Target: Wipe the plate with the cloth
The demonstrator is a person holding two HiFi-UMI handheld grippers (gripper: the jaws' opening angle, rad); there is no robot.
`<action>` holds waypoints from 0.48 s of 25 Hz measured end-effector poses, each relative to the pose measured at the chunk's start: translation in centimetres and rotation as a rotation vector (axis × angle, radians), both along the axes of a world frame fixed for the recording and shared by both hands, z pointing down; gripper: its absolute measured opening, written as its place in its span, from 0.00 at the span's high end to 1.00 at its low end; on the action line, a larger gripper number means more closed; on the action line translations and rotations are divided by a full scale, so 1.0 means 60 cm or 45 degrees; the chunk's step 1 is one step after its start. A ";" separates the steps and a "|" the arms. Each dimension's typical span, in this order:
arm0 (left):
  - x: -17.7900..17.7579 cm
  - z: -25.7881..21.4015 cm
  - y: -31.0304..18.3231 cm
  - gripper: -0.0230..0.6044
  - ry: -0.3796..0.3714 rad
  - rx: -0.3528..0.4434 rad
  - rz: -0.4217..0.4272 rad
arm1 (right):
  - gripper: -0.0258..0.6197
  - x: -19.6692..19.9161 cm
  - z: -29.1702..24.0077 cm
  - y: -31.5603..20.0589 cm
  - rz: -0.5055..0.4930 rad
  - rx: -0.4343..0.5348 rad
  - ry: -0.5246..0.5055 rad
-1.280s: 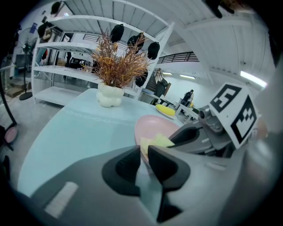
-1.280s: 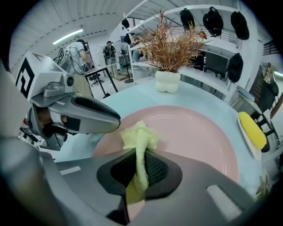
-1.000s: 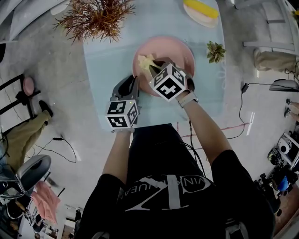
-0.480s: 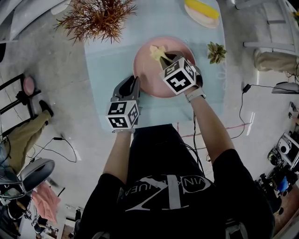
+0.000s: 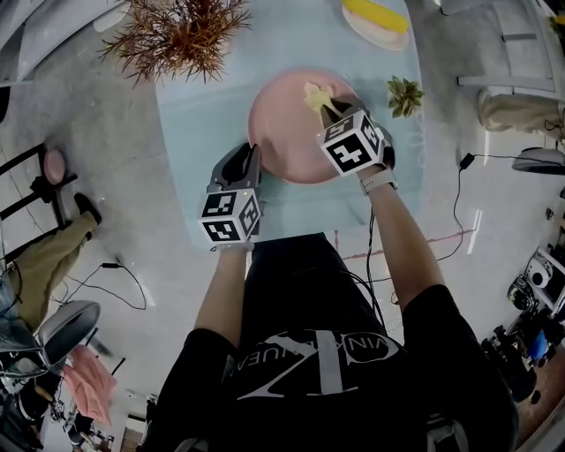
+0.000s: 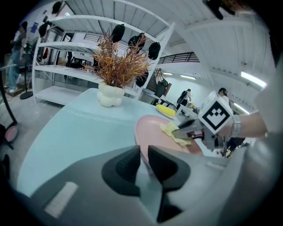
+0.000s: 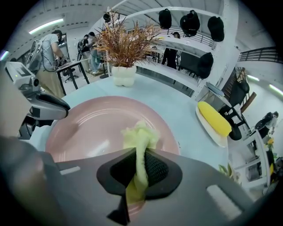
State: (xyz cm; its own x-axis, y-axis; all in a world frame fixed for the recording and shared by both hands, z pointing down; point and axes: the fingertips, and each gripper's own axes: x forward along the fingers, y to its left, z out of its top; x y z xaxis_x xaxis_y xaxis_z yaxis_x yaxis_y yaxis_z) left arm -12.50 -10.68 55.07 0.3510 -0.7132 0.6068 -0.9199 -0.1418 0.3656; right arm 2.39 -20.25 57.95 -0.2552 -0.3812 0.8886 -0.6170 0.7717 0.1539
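A pink plate [image 5: 287,132] lies on the pale blue table [image 5: 199,115]. My left gripper [image 5: 251,161] is shut on the plate's near-left rim; in the left gripper view the rim [image 6: 140,145] runs in between the two fingers. My right gripper [image 5: 328,109] hovers over the plate's far-right part, shut on a crumpled yellow cloth [image 5: 317,94]. In the right gripper view the cloth [image 7: 139,136] bunches out past the pads and rests on the plate [image 7: 88,128]. In the left gripper view the cloth [image 6: 174,131] shows pressed to the plate [image 6: 152,130].
A white vase with dried reddish plants [image 5: 181,31] stands at the table's far left. A white dish with a yellow corn cob [image 5: 378,19] sits at the far right, and a small succulent [image 5: 404,95] just right of the plate. The table's right edge lies beyond it.
My right gripper has swept the cloth across the plate from its far-left part to its far-right part. The left gripper has kept its hold on the rim.
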 end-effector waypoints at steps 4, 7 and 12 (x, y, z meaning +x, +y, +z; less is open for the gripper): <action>0.002 -0.003 0.001 0.96 -0.002 0.004 -0.002 | 0.90 0.029 -0.002 0.013 -0.014 0.000 0.077; 0.002 -0.004 0.002 0.96 -0.004 0.006 -0.006 | 0.90 0.047 -0.001 0.030 -0.018 -0.024 0.105; 0.002 -0.003 0.001 0.96 -0.001 0.004 -0.011 | 0.90 0.062 0.001 0.063 -0.021 -0.065 0.110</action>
